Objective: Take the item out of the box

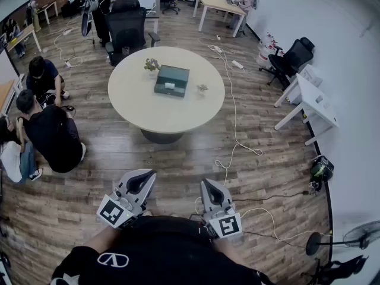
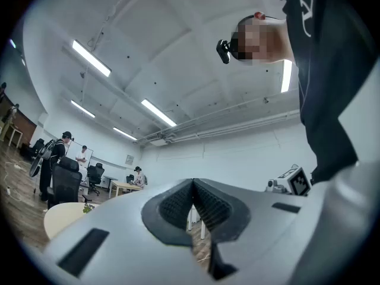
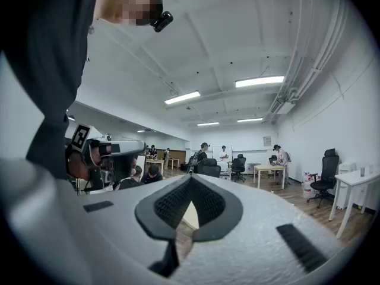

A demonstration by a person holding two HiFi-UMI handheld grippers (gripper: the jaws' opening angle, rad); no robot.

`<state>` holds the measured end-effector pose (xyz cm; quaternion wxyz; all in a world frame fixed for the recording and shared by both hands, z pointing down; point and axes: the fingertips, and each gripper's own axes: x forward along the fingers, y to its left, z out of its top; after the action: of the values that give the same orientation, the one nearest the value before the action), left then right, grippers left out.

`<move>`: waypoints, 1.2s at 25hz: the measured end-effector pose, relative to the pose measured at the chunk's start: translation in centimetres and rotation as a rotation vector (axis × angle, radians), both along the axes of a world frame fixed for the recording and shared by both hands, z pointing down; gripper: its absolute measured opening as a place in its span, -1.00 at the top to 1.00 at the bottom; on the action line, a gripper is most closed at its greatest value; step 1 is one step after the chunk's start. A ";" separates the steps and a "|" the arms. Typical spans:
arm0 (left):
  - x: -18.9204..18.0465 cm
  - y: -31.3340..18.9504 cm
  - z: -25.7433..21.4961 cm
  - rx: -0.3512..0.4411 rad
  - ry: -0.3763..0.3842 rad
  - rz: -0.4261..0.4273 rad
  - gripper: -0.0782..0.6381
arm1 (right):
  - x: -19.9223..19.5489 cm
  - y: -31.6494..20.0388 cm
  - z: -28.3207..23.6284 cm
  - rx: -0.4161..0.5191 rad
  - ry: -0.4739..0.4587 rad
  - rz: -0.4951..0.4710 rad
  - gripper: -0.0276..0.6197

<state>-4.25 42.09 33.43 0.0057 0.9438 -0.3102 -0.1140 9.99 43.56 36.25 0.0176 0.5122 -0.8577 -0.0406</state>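
Note:
A dark green box (image 1: 172, 80) with a small white label lies shut on the round beige table (image 1: 142, 108), far ahead of me in the head view. Both grippers are held close to my body, well short of the table. The left gripper (image 1: 142, 180) (image 2: 193, 183) points up and forward, its jaws together with nothing between them. The right gripper (image 1: 212, 189) (image 3: 190, 180) is shut and empty too. In the right gripper view the left gripper's marker cube (image 3: 80, 136) shows at the left.
A small potted plant (image 1: 152, 65) and a tiny sprig (image 1: 202, 88) stand beside the box. A black office chair (image 1: 126, 28) is behind the table. People sit on the floor at the left (image 1: 53, 135). Cables (image 1: 234, 117) run across the wood floor; white desks (image 1: 314, 100) at right.

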 end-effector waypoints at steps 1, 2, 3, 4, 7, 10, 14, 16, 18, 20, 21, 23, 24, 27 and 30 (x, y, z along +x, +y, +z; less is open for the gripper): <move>0.1 0.0 0.1 -0.001 0.002 0.002 0.76 | 0.1 0.1 0.2 0.005 -0.010 -0.002 0.91; 0.1 0.0 0.1 -0.002 0.003 0.003 0.76 | 0.2 0.1 0.4 0.008 -0.019 -0.003 0.91; 0.2 0.0 0.2 -0.004 0.005 0.004 0.76 | 0.3 0.2 0.5 0.005 -0.024 -0.002 0.91; 0.2 0.1 0.2 -0.007 0.006 0.004 0.76 | 0.4 0.2 0.7 -0.004 -0.025 0.002 0.91; 0.3 0.4 0.3 -0.013 0.006 0.002 0.76 | 0.5 0.6 1.4 -0.026 -0.023 0.000 0.91; 0.3 0.6 0.3 -0.016 0.005 0.001 0.76 | 0.4 0.9 1.6 -0.023 -0.037 -0.013 0.91; 0.4 0.9 0.4 -0.015 -0.001 -0.008 0.76 | 0.4 1.3 0.7 0.027 -0.077 -0.049 0.90; 0.6 1.0 0.5 -0.010 -0.008 -0.017 0.76 | 0.6 1.3 0.1 0.051 -0.093 -0.052 0.90; 0.9 1.0 0.6 -0.011 -0.015 -0.026 0.76 | 1.2 1.3 0.0 0.054 -0.109 -0.051 0.90; 1.3 1.1 0.7 -0.011 -0.023 -0.032 0.76 | 1.7 1.3 0.0 0.055 -0.116 -0.051 0.90; 1.5 1.1 0.7 -0.009 -0.024 -0.033 0.76 | 1.9 1.3 0.0 0.057 -0.120 -0.051 0.90; 2.0 1.1 0.7 -0.005 -0.027 -0.036 0.76 | 2.4 1.3 0.3 0.053 -0.122 -0.053 0.90; 2.2 1.1 0.7 -0.004 -0.029 -0.039 0.76 | 2.7 1.3 0.7 0.044 -0.117 -0.053 0.90; 3.3 0.7 0.9 -0.003 -0.035 -0.050 0.76 | 4.0 1.2 1.8 0.033 -0.119 -0.059 0.90; 5.0 0.6 1.3 0.001 -0.041 -0.057 0.76 | 5.6 1.3 2.5 0.023 -0.133 -0.066 0.90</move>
<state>0.76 42.71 34.73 -0.0043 0.9367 -0.3369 -0.0947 15.64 44.84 38.74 -0.0465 0.4855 -0.8728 -0.0170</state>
